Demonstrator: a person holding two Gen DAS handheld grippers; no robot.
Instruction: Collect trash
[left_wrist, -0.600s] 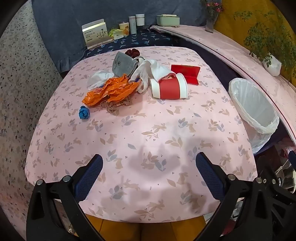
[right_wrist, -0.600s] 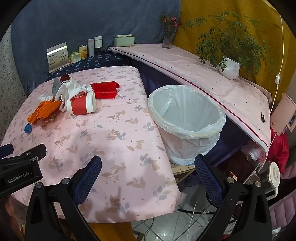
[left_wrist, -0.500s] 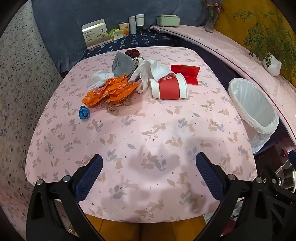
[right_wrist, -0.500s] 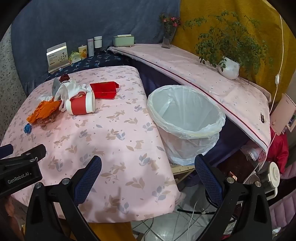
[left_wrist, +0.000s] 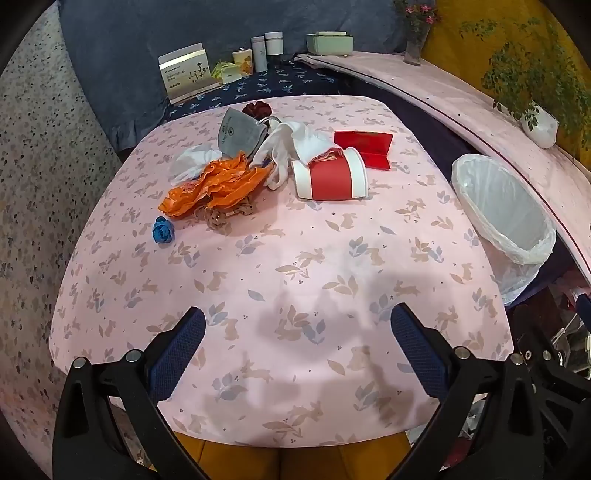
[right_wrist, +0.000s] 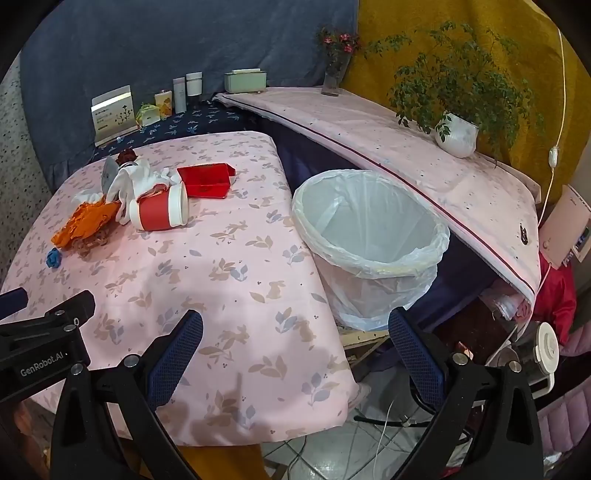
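A heap of trash lies at the far side of the pink table (left_wrist: 295, 266): an orange crumpled wrapper (left_wrist: 218, 182), a red-and-white paper cup (left_wrist: 332, 179) on its side, white gloves (left_wrist: 291, 144), a grey mask (left_wrist: 240, 131), a red folded card (left_wrist: 365, 147), a blue bottle-cap-like scrap (left_wrist: 162, 230). A bin with a white liner (right_wrist: 369, 236) stands at the table's right edge. My left gripper (left_wrist: 297, 350) hangs open above the near table edge, empty. Over the table's near right corner my right gripper (right_wrist: 295, 350) is open and empty too.
Boxes, jars and a card stand (left_wrist: 186, 72) line a dark shelf behind the table. A long pink-covered ledge (right_wrist: 406, 147) with a potted plant (right_wrist: 456, 136) runs behind the bin. Cables and an appliance (right_wrist: 543, 350) lie on the tiled floor at right.
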